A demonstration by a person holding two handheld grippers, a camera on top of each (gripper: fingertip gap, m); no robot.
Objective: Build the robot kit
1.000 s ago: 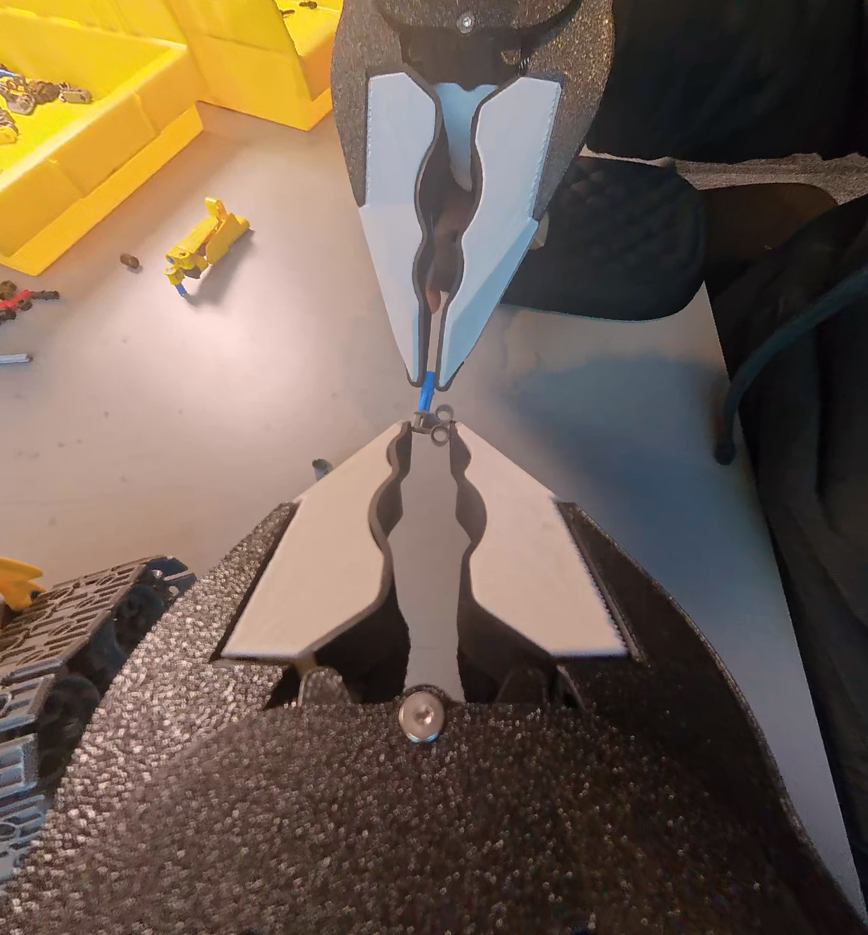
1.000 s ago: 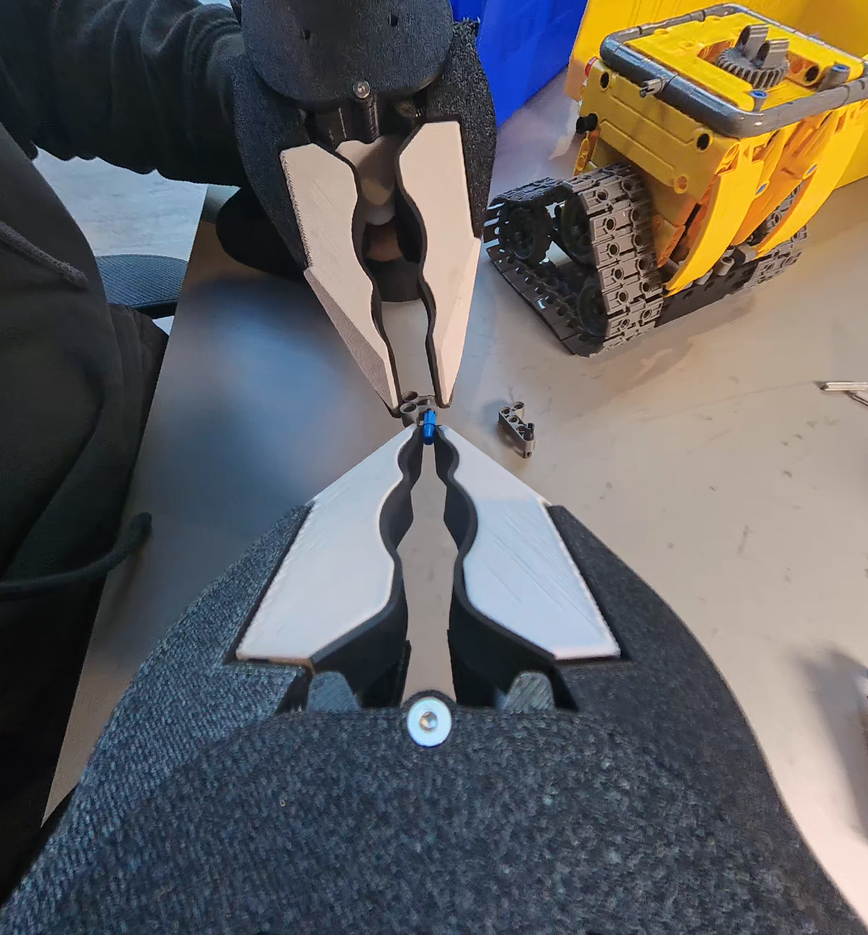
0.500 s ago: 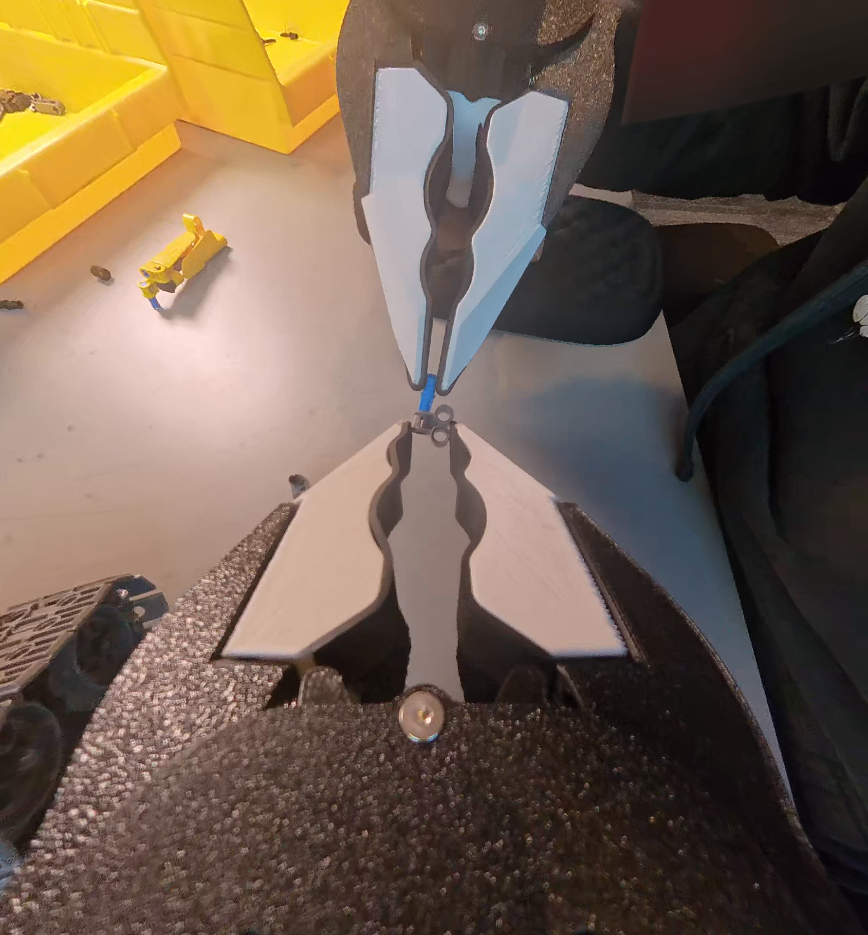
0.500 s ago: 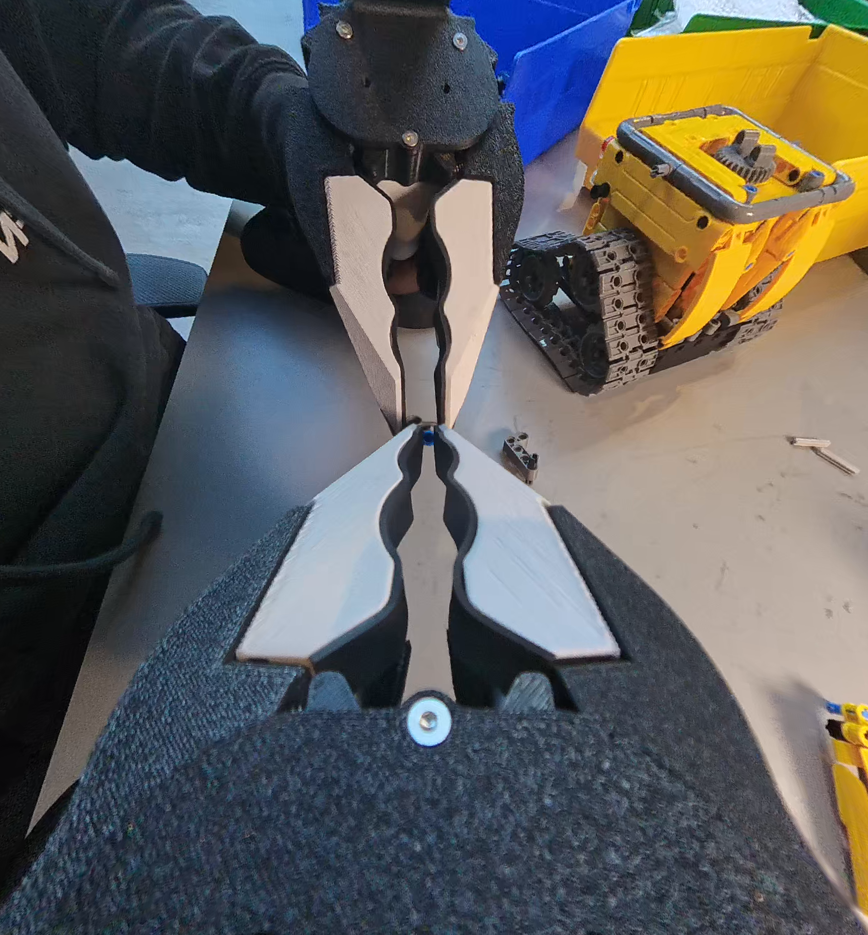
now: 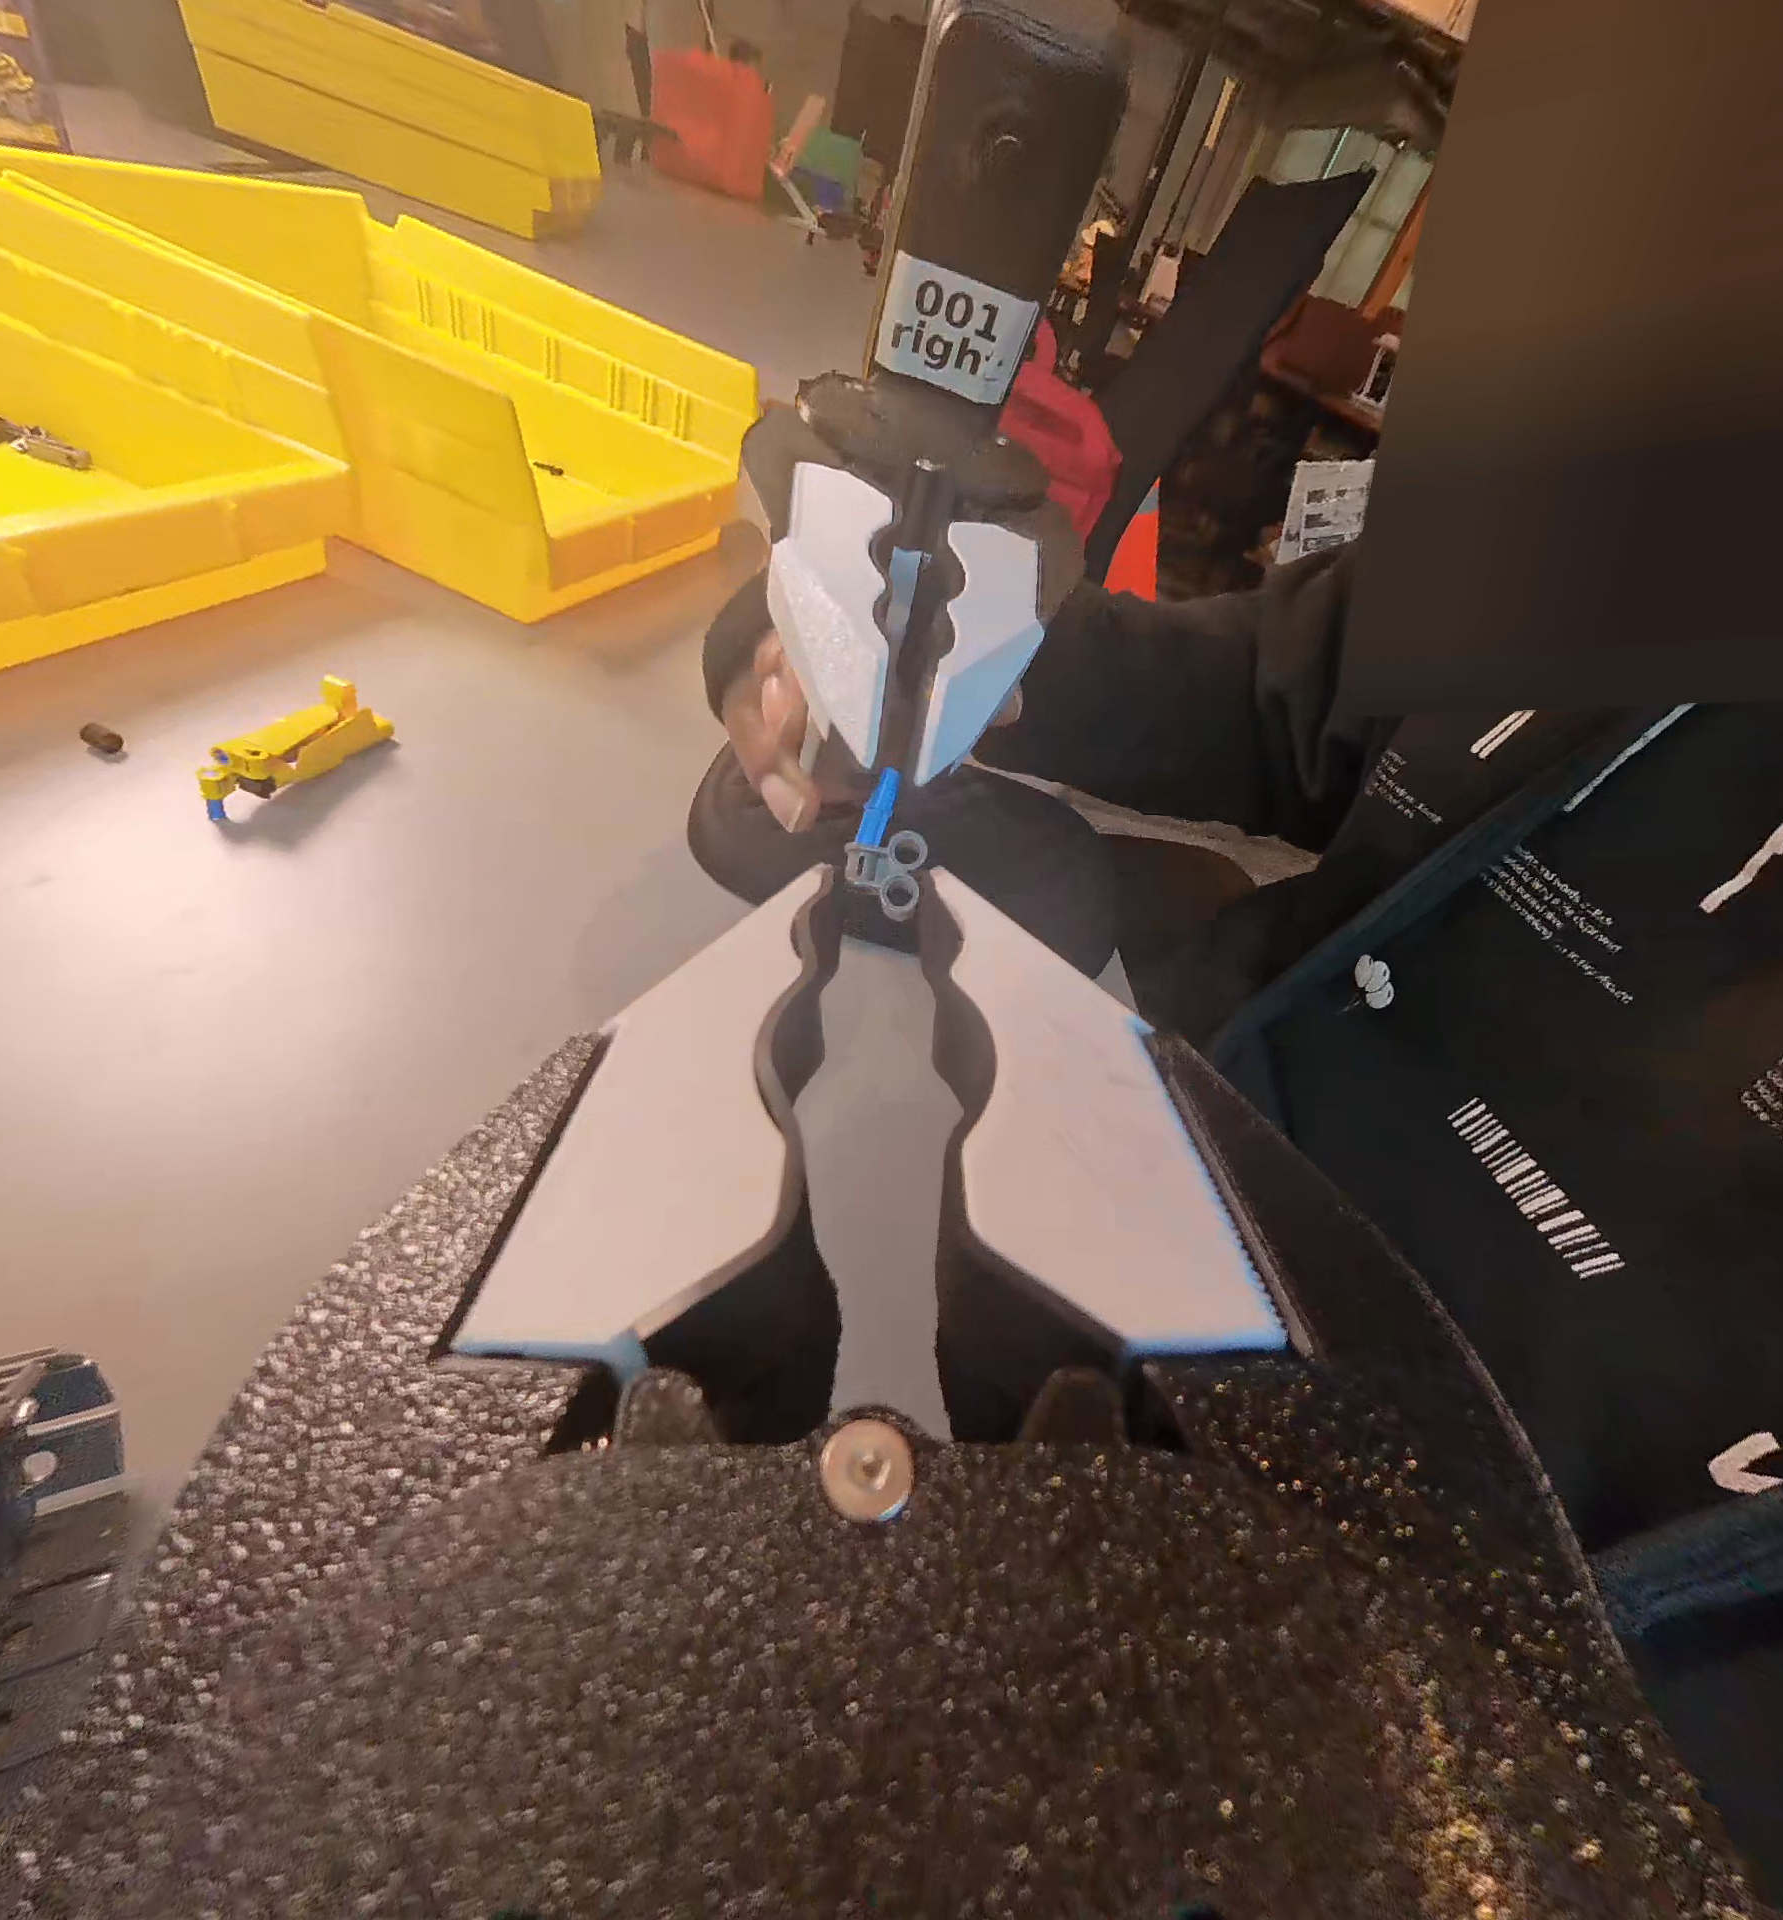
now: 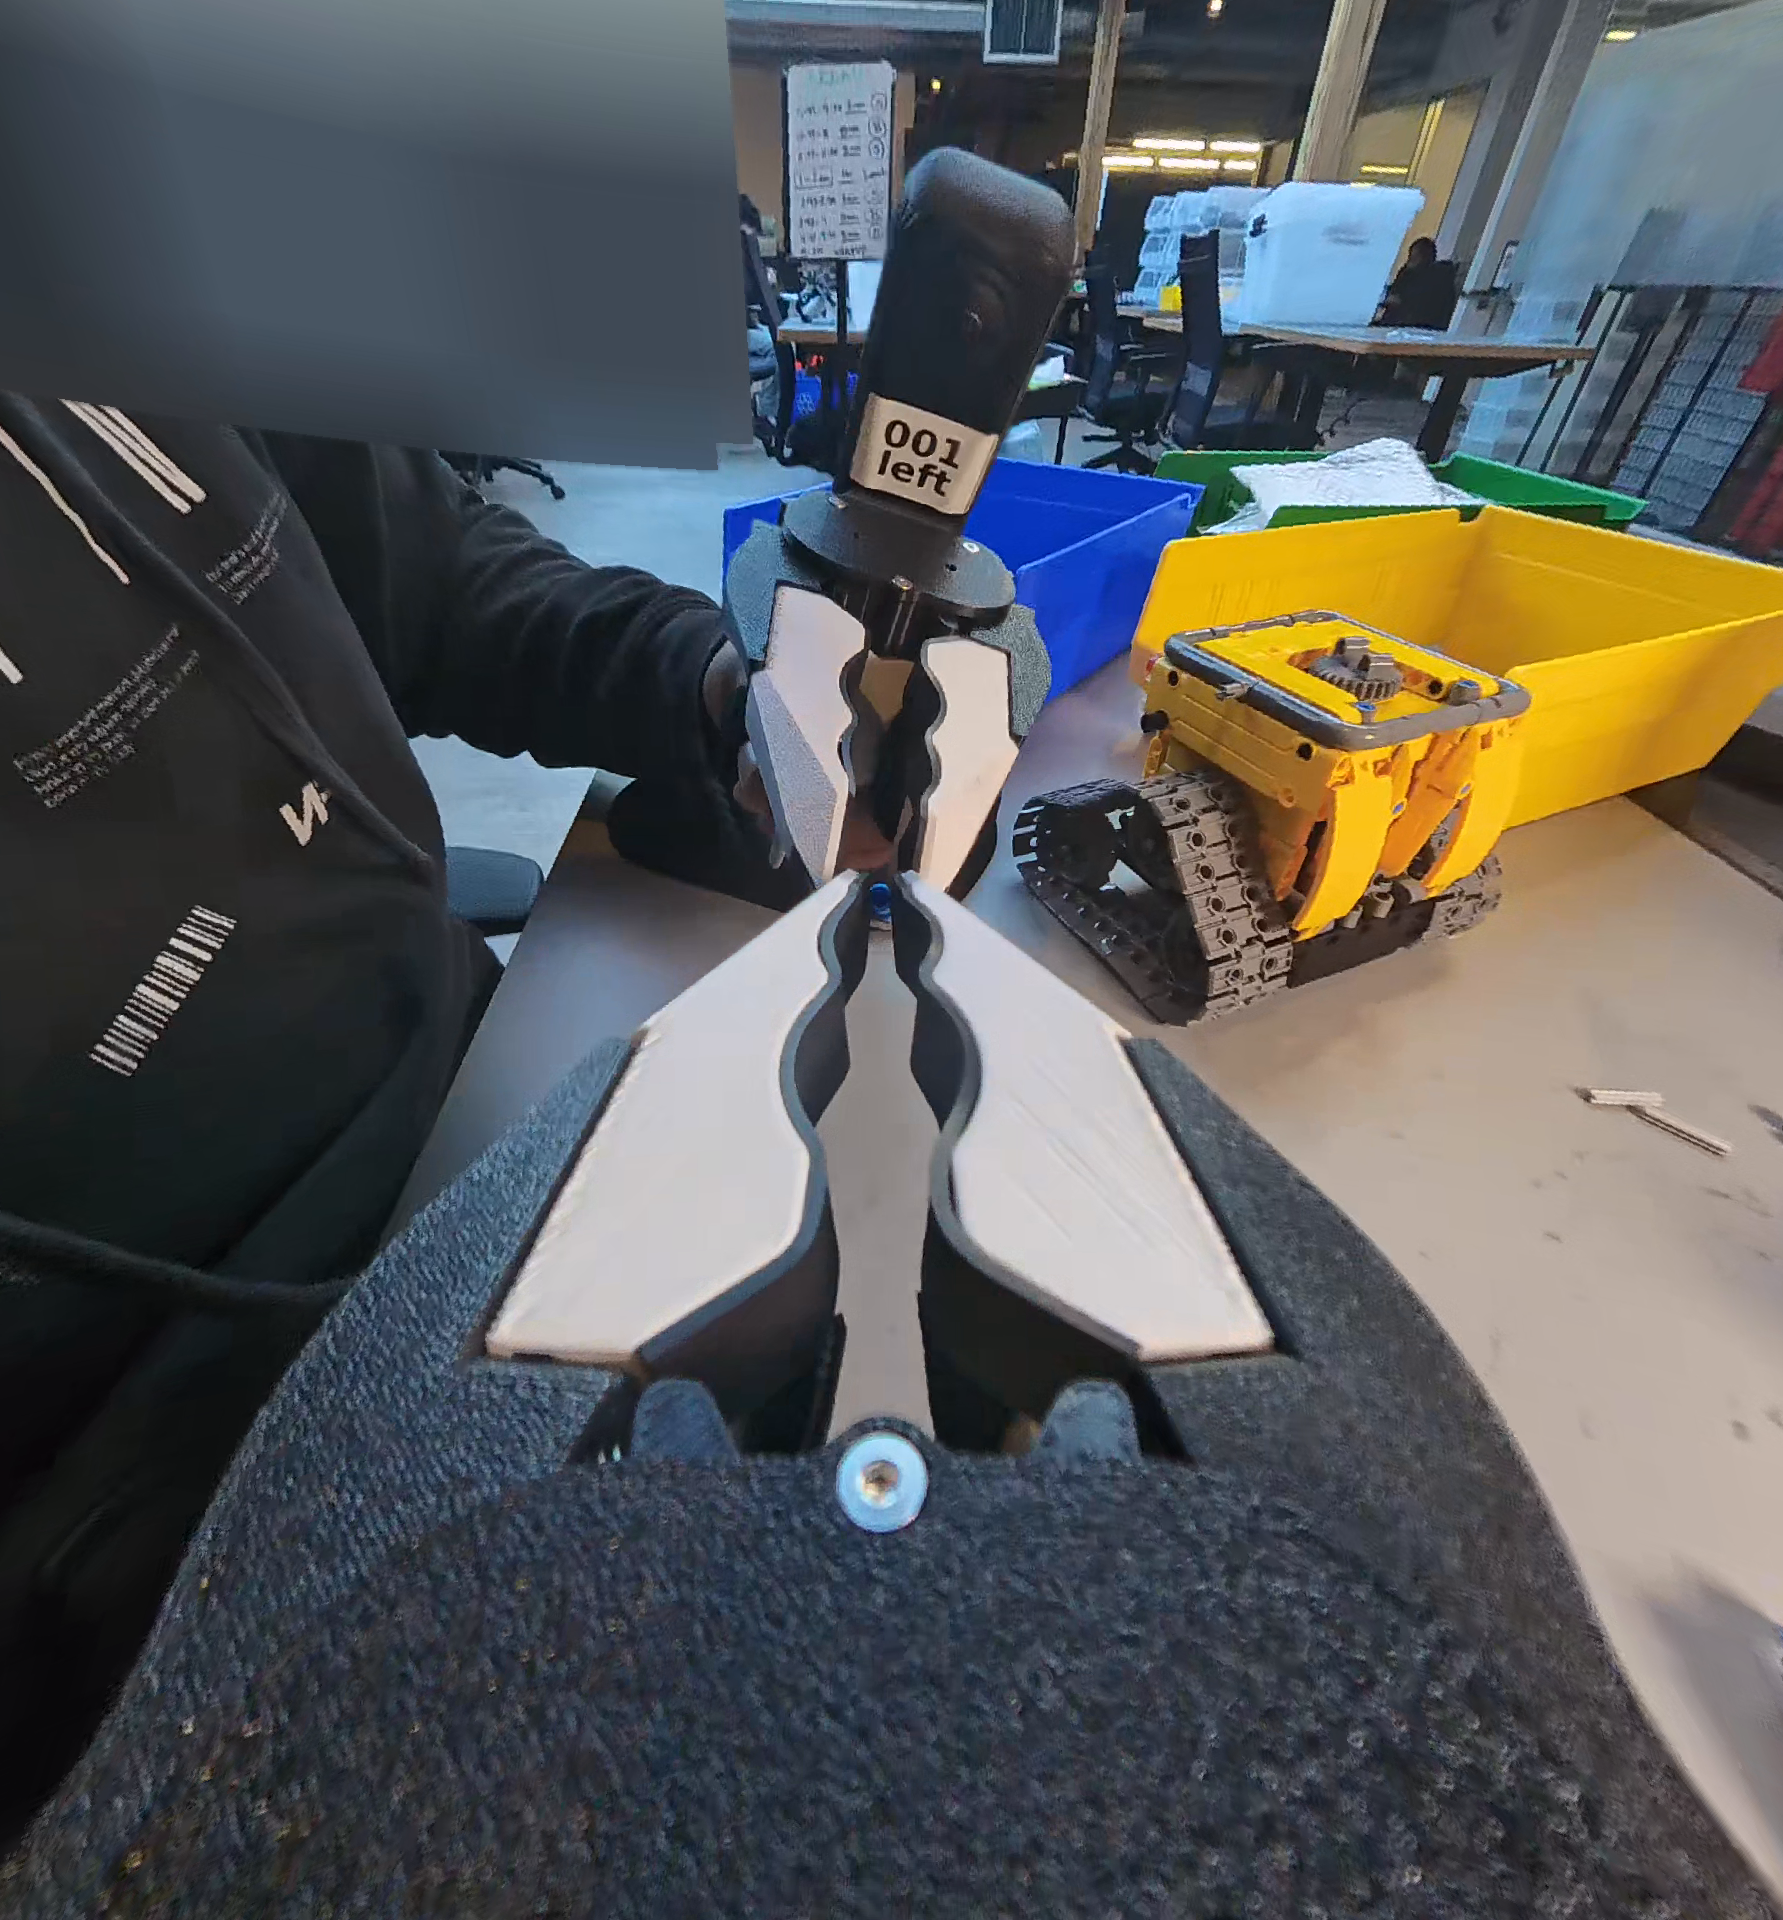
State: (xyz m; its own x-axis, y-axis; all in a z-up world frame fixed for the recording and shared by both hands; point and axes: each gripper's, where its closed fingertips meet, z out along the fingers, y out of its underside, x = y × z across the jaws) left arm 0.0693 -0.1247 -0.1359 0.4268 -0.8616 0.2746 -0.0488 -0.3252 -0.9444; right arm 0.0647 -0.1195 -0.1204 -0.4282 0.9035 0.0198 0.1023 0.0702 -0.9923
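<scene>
Blue plastic, the tiny peg pinched by the right gripper pokes into the little grey piece with holes clamped at the left gripper tips, both probably light, hard and slippery, above the grey table, with yellow bins at ten o'clock.
</scene>
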